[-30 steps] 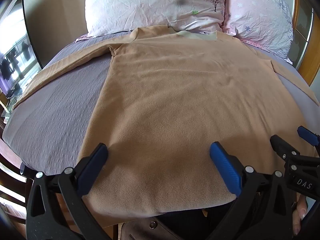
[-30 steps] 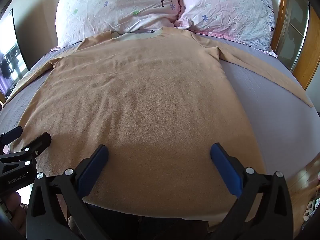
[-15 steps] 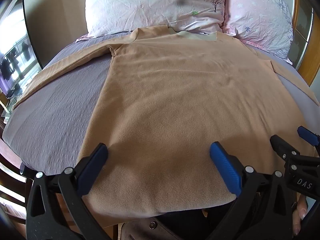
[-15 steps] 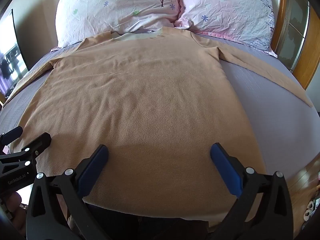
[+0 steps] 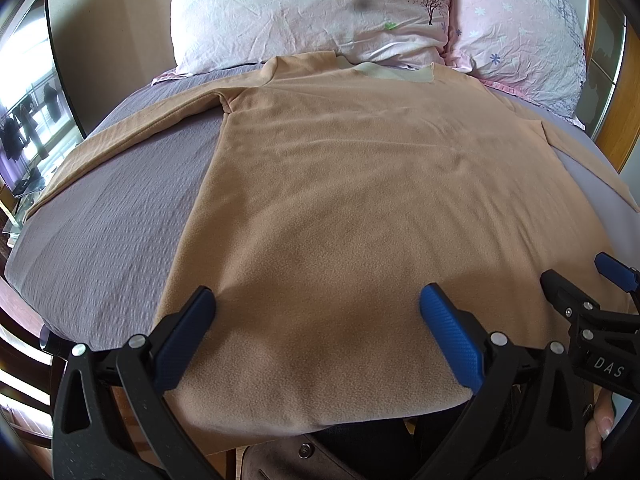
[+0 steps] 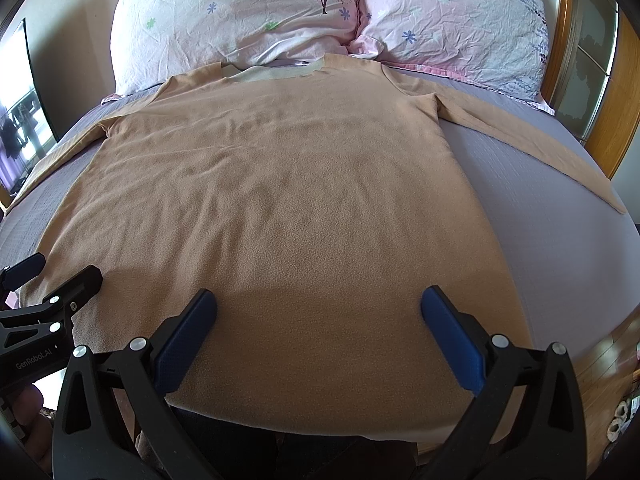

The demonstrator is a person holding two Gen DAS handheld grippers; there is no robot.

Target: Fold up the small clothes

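Note:
A tan long-sleeved shirt point(image 5: 360, 200) lies flat on the grey bed, collar toward the pillows, both sleeves spread out to the sides; it also shows in the right wrist view point(image 6: 280, 200). Its hem hangs at the near bed edge. My left gripper point(image 5: 318, 312) is open and empty, hovering over the hem's left half. My right gripper point(image 6: 319, 312) is open and empty over the hem's right half. Each gripper shows at the edge of the other's view, the right gripper point(image 5: 592, 292) and the left gripper point(image 6: 44, 280).
Two floral pillows point(image 6: 240, 20) lie at the head of the bed. A wooden headboard frame point(image 6: 608, 80) stands at the right. The grey bedsheet point(image 5: 112, 224) is bare to the left of the shirt's body and also on the right point(image 6: 540, 208). A window point(image 5: 24, 120) is at the left.

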